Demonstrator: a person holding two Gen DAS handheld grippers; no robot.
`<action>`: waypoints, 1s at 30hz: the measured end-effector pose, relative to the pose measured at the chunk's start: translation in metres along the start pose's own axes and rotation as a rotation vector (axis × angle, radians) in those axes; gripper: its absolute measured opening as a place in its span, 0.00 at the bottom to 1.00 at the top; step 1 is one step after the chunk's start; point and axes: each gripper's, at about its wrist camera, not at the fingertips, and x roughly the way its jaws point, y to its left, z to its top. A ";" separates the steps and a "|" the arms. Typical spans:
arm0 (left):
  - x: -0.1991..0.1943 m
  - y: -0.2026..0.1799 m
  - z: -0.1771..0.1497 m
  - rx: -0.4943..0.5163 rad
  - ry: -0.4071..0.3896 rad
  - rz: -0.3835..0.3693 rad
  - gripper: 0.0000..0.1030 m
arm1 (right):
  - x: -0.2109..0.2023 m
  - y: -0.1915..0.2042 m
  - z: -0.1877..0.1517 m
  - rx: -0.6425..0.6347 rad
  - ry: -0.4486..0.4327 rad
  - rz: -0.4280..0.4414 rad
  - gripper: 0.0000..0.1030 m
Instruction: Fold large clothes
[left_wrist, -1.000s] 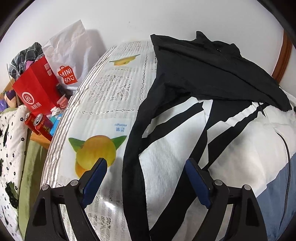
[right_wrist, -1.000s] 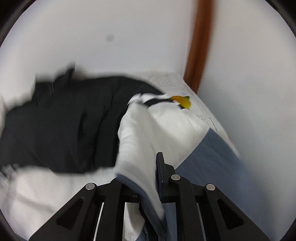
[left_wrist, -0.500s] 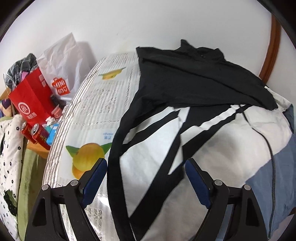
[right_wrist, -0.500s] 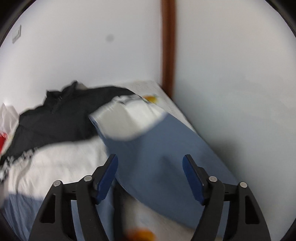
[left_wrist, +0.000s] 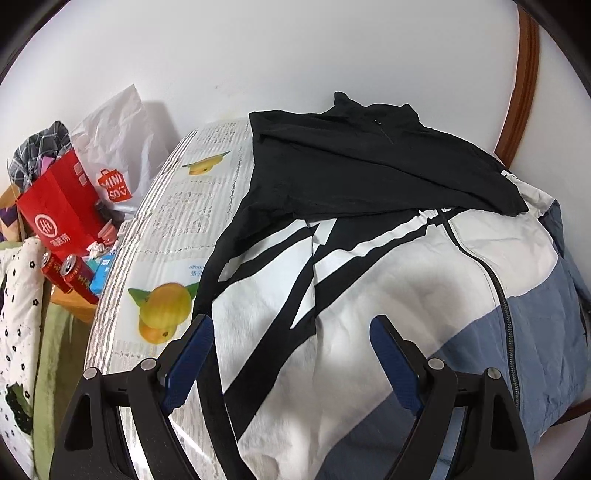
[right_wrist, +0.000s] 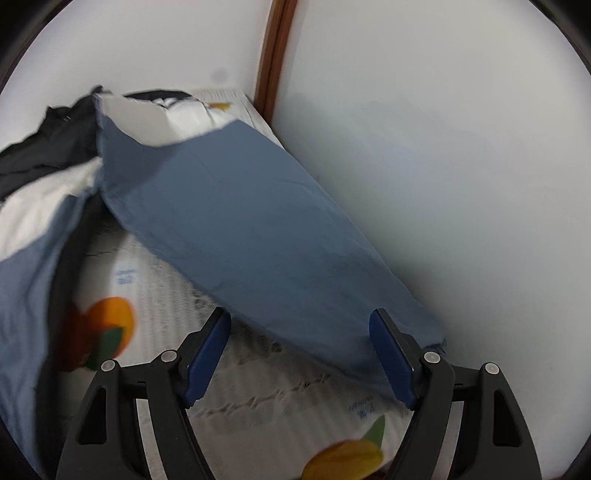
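jacket (left_wrist: 388, 288): spread flat on the fruit-print mattress (left_wrist: 192, 206), ready for folding; blue sleeve (right_wrist: 240, 229) trails toward 5 o'clock | left gripper (left_wrist: 291, 358): jaws wide, empty, over the hem | right gripper (right_wrist: 299, 350): jaws apart, pads clear of the cuff lying between them

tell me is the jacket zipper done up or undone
Done up: the zipper runs as one closed line down the jacket front.

Left gripper (left_wrist: 290, 349) and right gripper (right_wrist: 299, 345), both wide apart, empty.
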 end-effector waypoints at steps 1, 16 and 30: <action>-0.001 0.001 -0.001 -0.003 0.003 0.005 0.83 | 0.002 -0.001 0.001 0.010 -0.004 -0.003 0.71; 0.010 0.045 -0.017 -0.064 0.011 0.072 0.83 | -0.088 0.012 0.070 0.099 -0.277 0.032 0.04; 0.019 0.080 -0.030 -0.104 0.007 0.043 0.83 | -0.154 0.224 0.179 -0.148 -0.466 0.295 0.04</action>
